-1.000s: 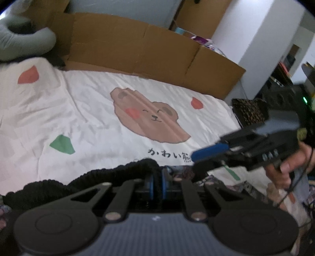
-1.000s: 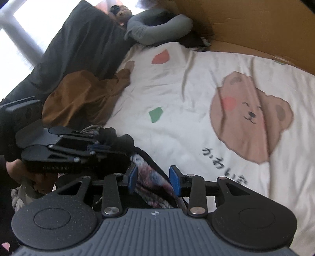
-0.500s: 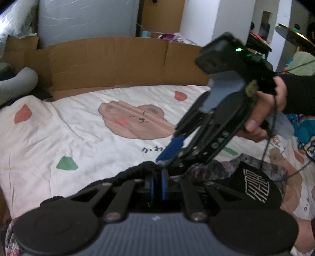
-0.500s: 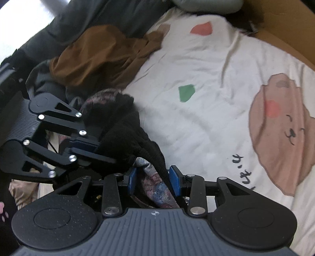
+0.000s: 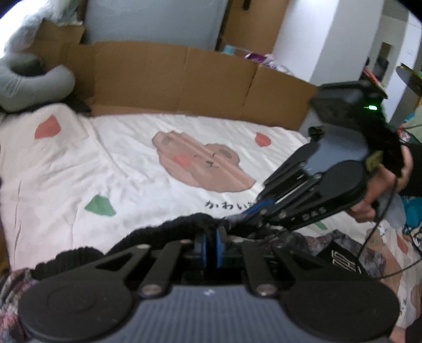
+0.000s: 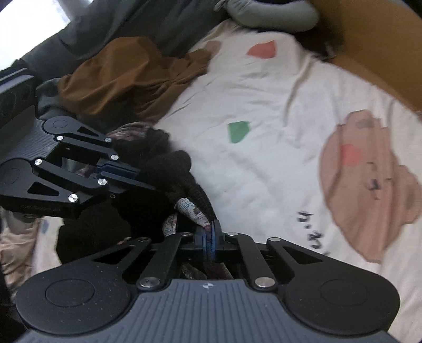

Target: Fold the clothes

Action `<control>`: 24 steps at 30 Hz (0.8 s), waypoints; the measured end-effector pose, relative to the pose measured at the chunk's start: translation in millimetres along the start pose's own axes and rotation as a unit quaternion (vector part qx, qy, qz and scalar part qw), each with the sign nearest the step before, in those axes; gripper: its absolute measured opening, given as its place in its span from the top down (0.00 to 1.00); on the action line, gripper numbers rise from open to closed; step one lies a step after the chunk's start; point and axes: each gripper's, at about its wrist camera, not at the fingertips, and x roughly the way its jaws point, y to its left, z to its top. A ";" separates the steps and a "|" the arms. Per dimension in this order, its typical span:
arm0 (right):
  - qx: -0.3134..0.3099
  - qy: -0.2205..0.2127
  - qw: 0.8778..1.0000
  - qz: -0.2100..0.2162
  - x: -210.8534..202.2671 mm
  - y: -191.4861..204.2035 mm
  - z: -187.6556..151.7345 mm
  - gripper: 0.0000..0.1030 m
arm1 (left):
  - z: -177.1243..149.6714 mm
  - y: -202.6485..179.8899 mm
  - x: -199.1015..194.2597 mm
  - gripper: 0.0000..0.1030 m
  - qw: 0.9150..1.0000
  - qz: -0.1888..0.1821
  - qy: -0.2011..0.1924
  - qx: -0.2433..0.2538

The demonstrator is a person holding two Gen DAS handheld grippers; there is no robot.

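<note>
A black knit garment (image 5: 168,228) with a mottled pink-grey inside lies bunched at the near edge of a white bear-print bedsheet (image 5: 126,163). My left gripper (image 5: 211,237) is shut on its black knit edge. My right gripper (image 5: 246,215), held by a hand (image 5: 382,190), comes in from the right and meets the same garment just beside the left one. In the right wrist view my right gripper (image 6: 210,233) is shut on a mottled fold of the garment (image 6: 184,168). My left gripper (image 6: 137,179) grips the black knit a little to the left.
A cardboard wall (image 5: 184,79) lines the far side of the bed. A grey pillow (image 5: 31,79) lies at the far left corner. A brown garment (image 6: 126,74) is heaped on dark grey bedding (image 6: 126,23) at the left. Cables hang near the right hand.
My right gripper's jaws, open around the mottled cloth half a second ago, have closed on it. The left gripper stays shut on the knit edge. Both cameras have shifted.
</note>
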 end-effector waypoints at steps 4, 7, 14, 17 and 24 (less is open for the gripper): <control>0.001 -0.014 0.999 -0.052 -12.5 -3.5 -7.5 1.00 | 2.1 7.7 -7.1 0.79 1.000 0.015 0.009 -0.022; 0.014 -0.032 0.997 -0.070 -21.3 -11.8 -11.0 1.00 | 1.2 18.1 -18.0 0.73 0.998 0.042 0.016 -0.032; 0.046 -0.046 0.992 -0.112 -33.6 -34.2 -18.5 1.00 | 7.3 55.2 -61.2 0.73 0.989 0.133 0.057 -0.043; 0.061 -0.049 0.990 -0.117 -37.4 -42.5 -22.7 1.00 | 7.5 78.6 -78.6 0.73 0.981 0.177 0.065 -0.049; 0.086 -0.053 0.986 -0.135 -44.6 -50.4 -29.8 1.00 | 14.7 118.5 -63.5 0.73 0.975 0.202 0.068 -0.064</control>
